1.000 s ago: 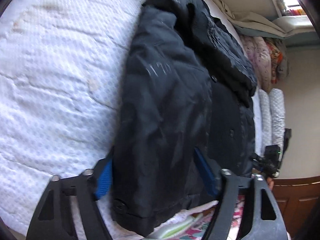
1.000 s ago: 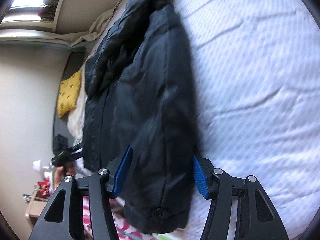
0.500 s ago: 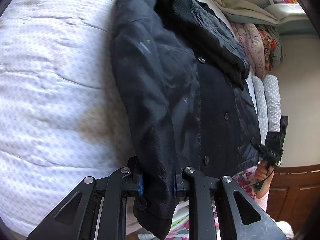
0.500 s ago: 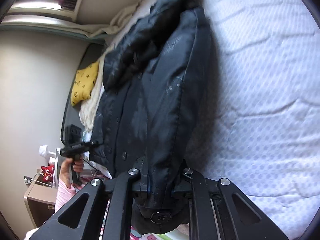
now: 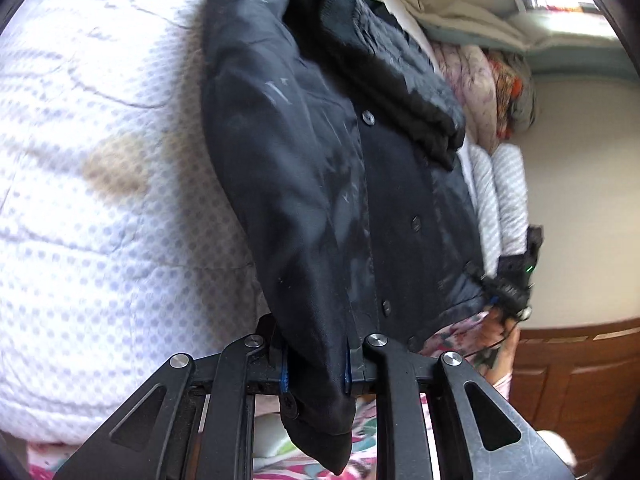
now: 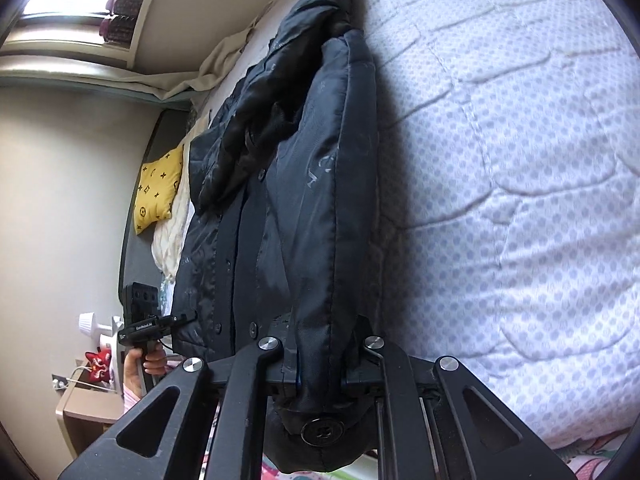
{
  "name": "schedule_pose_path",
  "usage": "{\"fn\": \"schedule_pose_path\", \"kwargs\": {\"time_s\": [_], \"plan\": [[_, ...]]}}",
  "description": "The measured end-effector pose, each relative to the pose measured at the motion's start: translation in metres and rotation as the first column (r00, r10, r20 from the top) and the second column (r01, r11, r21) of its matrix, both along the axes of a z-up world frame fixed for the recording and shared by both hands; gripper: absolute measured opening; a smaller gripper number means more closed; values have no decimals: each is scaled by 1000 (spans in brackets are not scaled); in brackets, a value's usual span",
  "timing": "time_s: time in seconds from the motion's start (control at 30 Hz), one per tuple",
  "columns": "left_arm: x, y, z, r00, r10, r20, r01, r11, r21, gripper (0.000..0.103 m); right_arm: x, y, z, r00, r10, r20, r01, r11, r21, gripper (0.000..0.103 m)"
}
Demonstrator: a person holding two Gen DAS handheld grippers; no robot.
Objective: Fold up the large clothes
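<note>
Both tongs — left, right — pinch the black coat's hem.

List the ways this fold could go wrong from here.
The left gripper and right gripper each pinch only a bunched hem corner of the black coat, so the slick fabric may slip free when lifted. The loose dark collar could flop out of line. The coat lies near the edge of the white quilt and might slide off.
</note>
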State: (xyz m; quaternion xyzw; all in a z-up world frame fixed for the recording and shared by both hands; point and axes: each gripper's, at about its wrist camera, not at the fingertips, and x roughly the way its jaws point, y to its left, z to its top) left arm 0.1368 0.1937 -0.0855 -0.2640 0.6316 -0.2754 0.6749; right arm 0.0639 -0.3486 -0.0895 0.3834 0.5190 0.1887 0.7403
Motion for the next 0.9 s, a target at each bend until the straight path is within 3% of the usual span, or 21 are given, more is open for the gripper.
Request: {"fn": "schedule_pose_path", "kwargs": {"time_s": [0.1,0.17,0.2,0.27,0.3,0.43,0.63,0.8,0.9], "plan": [[3,0,-6,1000,16,-27,-16,1000,12,27,4,-3,-9,998,-14,-60,12,1000,-21,39],[3,-1,-14,998,18,-66,-17,1000,21,38,4,-1,-14,996,-3,-89,1,1000,-18,44],[3,-4,-16,997,13,-80,-11,1000,28,38,5,3,-15,996,16,-92,-18,1000,-23,44],[3,-9,-16,997,-7,-75,10,999,42,33,5,10,-17,994,59,-94,-61,998,-27,41],[3,-11,-14,998,-12,-67,14,999,38,28,7,12,-18,993,72,-94,-74,997,-10,29],[5,-12,3,1000,4,-11,-4,999,-48,18,10,10,-13,996,76,-37,-73,994,85,13],[21,5,39,988,116,100,-85,959,-269,16,20,1,16,995,17,96,-35,982,187,10],[53,19,79,959,218,180,-136,915,-381,16,45,-8,58,977,-48,208,-1,973,229,9],[74,19,98,945,261,199,-165,902,-398,16,70,-7,86,960,-89,267,24,971,239,9]]}}
